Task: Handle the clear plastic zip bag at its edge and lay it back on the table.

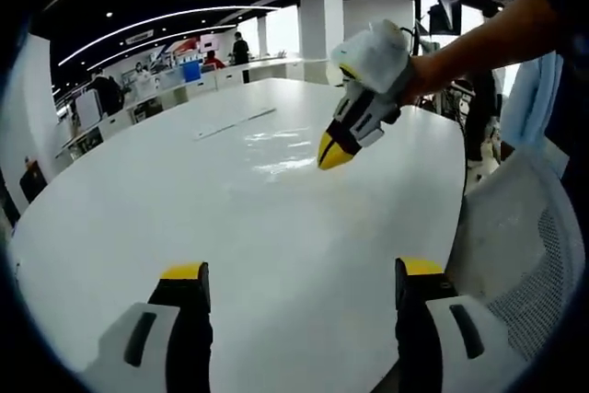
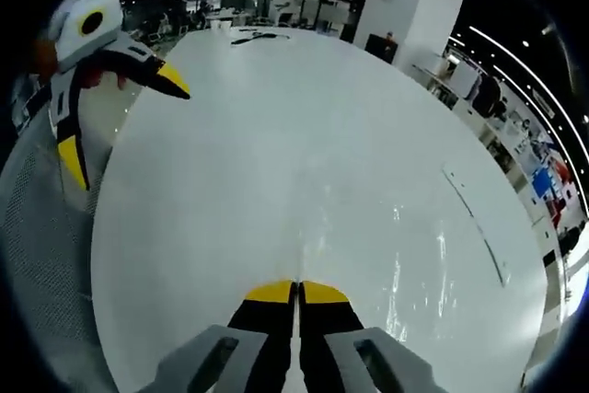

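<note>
Clear plastic zip bag (image 1: 262, 146): in the left gripper view it lies flat on the white worktop (image 1: 184, 218), well ahead of your left gripper (image 1: 302, 284). Its zip strip is on the far side. That gripper is released, jaws wide apart and nothing between them, over bare surface near the worktop's close edge. A mesh chair (image 1: 529, 255) crowds the right side. Your right gripper (image 1: 333, 151) reaches in with its tips clenched together, at the bag's near edge; contact cannot be confirmed.

In the right gripper view, the right gripper (image 2: 296, 292) is clenched, with no film discernible between the jaws. The bag (image 2: 433, 255) lies just ahead to the right, its zip strip towards the worktop's (image 2: 276, 135) right rim. Your left gripper (image 2: 129, 131) hangs released at the left rim.
</note>
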`<state>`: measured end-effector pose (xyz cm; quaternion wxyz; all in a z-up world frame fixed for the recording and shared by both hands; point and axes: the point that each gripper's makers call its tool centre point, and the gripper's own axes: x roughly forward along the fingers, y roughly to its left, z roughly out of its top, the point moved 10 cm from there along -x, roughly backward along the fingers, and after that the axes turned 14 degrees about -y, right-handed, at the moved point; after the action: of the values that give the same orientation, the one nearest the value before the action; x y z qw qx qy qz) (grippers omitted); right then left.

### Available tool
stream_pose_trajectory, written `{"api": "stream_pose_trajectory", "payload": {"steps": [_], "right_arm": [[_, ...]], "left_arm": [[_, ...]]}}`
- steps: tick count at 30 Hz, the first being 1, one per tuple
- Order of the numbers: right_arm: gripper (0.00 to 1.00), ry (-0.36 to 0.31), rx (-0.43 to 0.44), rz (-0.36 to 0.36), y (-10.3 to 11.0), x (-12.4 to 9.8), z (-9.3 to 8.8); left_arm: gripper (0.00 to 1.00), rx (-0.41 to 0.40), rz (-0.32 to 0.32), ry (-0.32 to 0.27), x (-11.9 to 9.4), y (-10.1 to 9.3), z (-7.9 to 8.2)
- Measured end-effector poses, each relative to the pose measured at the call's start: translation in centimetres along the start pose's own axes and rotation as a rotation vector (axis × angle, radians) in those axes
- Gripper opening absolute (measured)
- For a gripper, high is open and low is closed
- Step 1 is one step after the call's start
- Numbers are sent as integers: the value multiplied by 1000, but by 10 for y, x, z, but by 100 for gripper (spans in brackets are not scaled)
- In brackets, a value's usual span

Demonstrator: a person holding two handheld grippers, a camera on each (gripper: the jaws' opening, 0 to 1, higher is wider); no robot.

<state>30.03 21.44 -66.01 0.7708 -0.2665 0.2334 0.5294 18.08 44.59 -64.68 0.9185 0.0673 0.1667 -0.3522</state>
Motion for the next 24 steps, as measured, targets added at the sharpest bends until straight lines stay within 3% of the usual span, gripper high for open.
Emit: {"api": "stream_pose_trajectory", "payload": {"steps": [24], "right_arm": [[0, -42, -95, 48, 10, -29, 16]], "left_arm": [[79, 39, -34, -7, 8, 3, 9]]}}
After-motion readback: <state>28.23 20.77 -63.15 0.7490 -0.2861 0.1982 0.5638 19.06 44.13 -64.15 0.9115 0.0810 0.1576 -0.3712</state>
